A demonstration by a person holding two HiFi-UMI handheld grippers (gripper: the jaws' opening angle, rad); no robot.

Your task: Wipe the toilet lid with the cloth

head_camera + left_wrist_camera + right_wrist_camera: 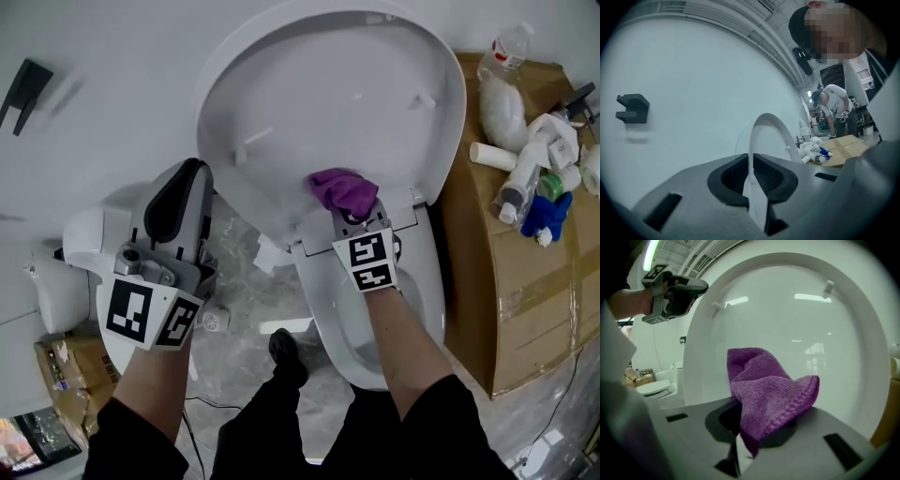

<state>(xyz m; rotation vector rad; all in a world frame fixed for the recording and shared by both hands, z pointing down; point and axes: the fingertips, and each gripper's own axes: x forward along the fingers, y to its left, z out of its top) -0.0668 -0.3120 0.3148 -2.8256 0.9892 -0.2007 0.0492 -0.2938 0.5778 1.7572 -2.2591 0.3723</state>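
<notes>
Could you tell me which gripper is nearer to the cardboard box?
Right. The right gripper, holding the purple cloth on the lid, sits left of the cardboard box; the left gripper clamps the lid's opposite edge, farther away.

Glossy plastic lid (328, 103), fuzzy cloth (344, 190)

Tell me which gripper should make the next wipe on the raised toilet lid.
Right. The right gripper holds the purple cloth close to the inner face of the lid. The left gripper is shut on the lid's rim, apparently steadying it, and has no cloth.
</notes>
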